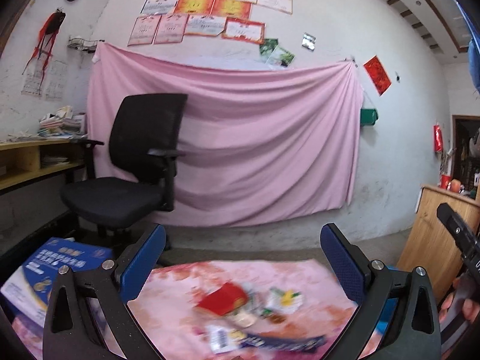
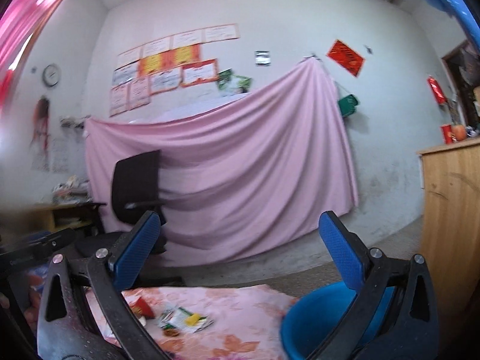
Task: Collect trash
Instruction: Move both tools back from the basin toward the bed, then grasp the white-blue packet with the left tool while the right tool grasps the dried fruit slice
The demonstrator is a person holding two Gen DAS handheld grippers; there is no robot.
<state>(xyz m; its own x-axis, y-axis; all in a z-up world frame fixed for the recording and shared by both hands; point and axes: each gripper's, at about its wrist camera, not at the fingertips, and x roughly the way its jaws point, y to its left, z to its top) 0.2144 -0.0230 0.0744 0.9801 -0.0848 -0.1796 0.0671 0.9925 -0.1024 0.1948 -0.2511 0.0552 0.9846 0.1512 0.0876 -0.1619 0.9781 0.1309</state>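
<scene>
Both tools are held above a worktop covered by a pink floral cloth [image 1: 300, 273]. The left tool [image 1: 243, 258] has its blue-padded jaws spread wide with nothing between them; the right tool [image 2: 240, 249] is likewise wide open and empty. The trash [image 1: 243, 312], a blurred heap of a red carton, wrappers and a blue packet, lies near the middle of the worktop. A blue bin [image 2: 312, 318] stands at the worktop's right edge.
</scene>
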